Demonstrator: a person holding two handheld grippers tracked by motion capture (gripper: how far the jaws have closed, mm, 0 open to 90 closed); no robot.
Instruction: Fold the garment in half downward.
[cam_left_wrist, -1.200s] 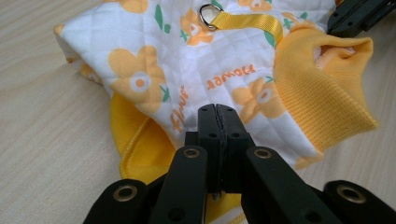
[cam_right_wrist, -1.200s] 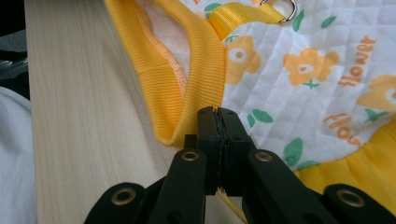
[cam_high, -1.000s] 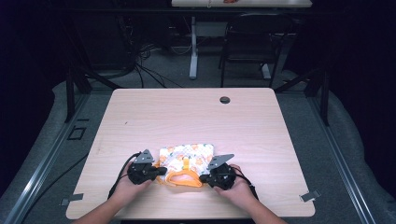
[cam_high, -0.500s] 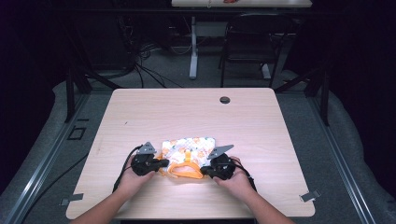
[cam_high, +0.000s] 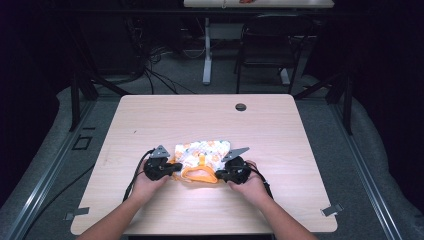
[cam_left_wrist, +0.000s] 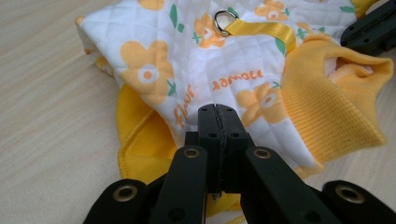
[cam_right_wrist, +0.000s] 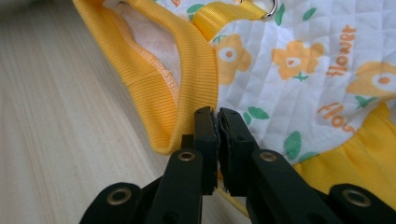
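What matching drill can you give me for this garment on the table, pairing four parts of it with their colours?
Column 1:
1. quilted panel
2. ribbed collar
3. strap
4. ring

Column 2:
A. silver metal
B. plain yellow webbing
C. white with orange flowers
D. yellow knit

Pairs: 1-C, 2-D, 3-B, 4-A

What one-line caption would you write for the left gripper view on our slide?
Left claw, jaws shut, pinching the quilted flower-print garment with yellow ribbed trim on the wooden table.
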